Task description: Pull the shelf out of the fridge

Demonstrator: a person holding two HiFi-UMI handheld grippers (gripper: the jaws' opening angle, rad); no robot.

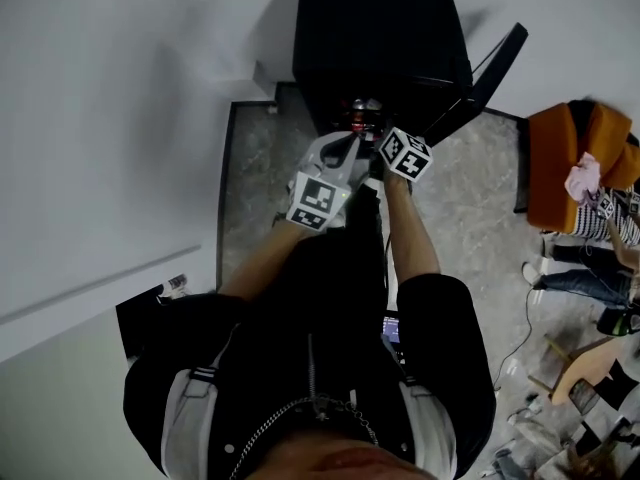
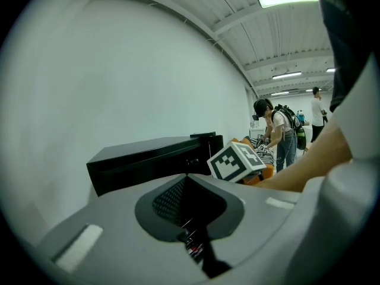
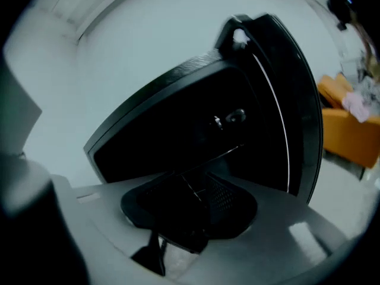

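Straight ahead, the small black fridge [image 1: 380, 38] has its dark door [image 1: 480, 78] swung open. Its thin shelf [image 3: 219, 155] still sits inside, ungripped. My right gripper [image 3: 193, 209] gapes wide, empty; my left gripper [image 2: 189, 209] is closed on nothing.

right gripper [image 3: 196, 202]: jaws apart | fridge [image 3: 172, 129]: black, door [image 3: 291, 100] open, inside dark | orange seat [image 3: 350, 132]: far right

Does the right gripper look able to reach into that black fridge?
Probably yes: the door of the fridge stands open, and nothing shows between the open right gripper and the dark inside.
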